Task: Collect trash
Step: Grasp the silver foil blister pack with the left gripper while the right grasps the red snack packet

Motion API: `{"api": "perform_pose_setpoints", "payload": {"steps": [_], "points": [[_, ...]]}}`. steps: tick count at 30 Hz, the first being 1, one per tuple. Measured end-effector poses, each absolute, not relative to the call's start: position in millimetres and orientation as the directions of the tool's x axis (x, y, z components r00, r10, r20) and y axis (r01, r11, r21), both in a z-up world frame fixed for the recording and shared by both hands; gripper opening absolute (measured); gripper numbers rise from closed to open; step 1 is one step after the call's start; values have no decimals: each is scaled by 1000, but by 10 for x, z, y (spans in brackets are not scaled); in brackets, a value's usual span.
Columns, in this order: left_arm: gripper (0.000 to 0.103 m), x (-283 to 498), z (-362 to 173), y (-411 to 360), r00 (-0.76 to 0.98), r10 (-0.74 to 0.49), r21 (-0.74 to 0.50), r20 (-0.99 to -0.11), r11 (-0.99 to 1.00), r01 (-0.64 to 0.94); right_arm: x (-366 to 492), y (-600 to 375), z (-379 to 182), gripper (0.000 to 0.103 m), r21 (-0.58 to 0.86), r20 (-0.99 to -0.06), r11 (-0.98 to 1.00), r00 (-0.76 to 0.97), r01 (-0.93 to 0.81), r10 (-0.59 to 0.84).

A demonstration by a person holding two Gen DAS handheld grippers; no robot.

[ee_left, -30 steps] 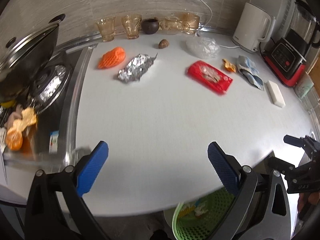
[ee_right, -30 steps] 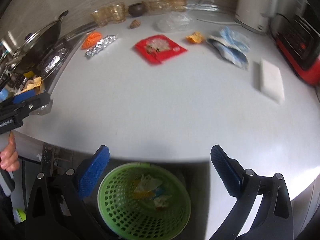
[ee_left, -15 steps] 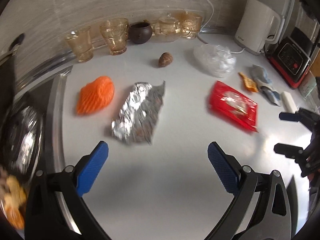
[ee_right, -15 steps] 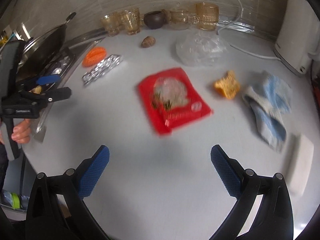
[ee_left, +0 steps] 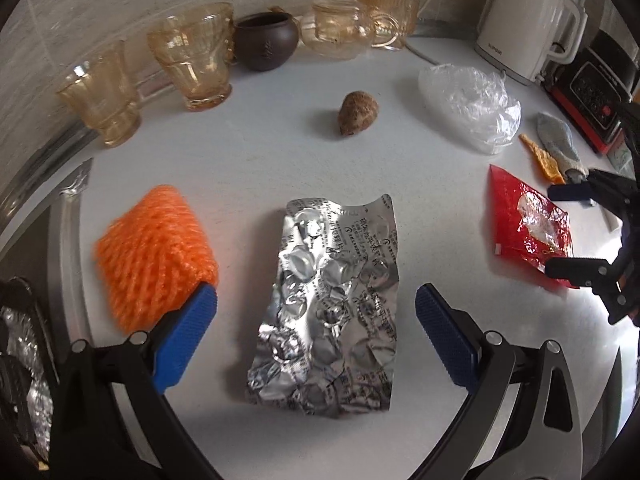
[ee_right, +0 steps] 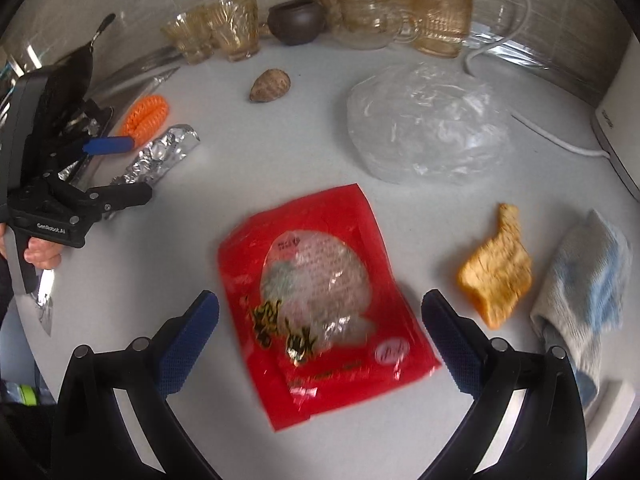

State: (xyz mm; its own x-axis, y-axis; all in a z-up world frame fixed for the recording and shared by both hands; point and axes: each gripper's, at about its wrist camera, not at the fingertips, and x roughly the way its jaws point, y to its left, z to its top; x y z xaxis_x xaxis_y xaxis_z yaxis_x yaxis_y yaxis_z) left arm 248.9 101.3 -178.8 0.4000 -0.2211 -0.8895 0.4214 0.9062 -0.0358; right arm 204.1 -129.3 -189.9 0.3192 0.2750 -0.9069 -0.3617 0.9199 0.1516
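Left gripper (ee_left: 316, 312): jaws spread wide, nothing between the pads; it hangs over the crumpled foil blister sheet (ee_left: 334, 308), one blue pad each side of it.
Left pad (ee_left: 186, 338): overlaps the near corner of the orange foam net (ee_left: 154, 256) in the left wrist view; contact can't be told.
Foil blister sheet: flat on the white counter (ee_left: 248, 160), just right of the orange net, apart from it.
Right gripper (ee_right: 320, 332): jaws spread too, empty; it hovers over the red snack wrapper (ee_right: 320, 300), pads either side of the wrapper's near half.
Red wrapper: flat on the counter, clear window facing up, a bit blurred.
Orange peel (ee_right: 496, 274): just right of the wrapper, not touching.
Blue-grey cloth (ee_right: 588, 280): right of the peel, close beside it.
Clear plastic bag (ee_right: 428, 128): crumpled, behind the wrapper, twd the wall.
Brown pit/shell (ee_right: 270, 85): alone mid-counter, in front of the glassware.
Back row: amber glass cups (ee_left: 192, 58), dark clay pot (ee_left: 266, 46), glass teapot (ee_left: 340, 30) along the wall.
White kettle (ee_left: 524, 20): far right corner in the left wrist view, cord trailing behind the bag.
Cross view: right wrist cam sees the left gripper at the counter's left edge, a hand (ee_right: 42, 250) on its grip, foil and net under its tips.
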Motion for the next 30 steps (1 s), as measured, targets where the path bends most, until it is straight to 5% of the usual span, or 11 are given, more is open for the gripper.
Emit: {"api": "perform_pose_setpoints", "payload": {"steps": [6,14,18,22,30], "points": [[94,2559,-1849,1010,378,-238,-72,-895,912,404,2128,-1292,-1903,101,137,-907,924,330,-358,263],[77,2576,-1843,967,401,-213,-32,-891,911,411,2124,-1185,-1953,95,19,-908,921,379,-389,179],[59,2569,-1819,926,410,-208,-18,-888,906,422,2107,-1188,-1892,71,20,-902,930,395,-367,175],[55,2552,-1797,946,393,-253,-69,-884,903,425,2078,-1201,-1864,52,22,-900,942,403,-334,164],[53,2472,-1779,976,387,-280,-108,-879,906,410,2009,-1224,-1825,36,67,-891,963,418,-261,175]]}}
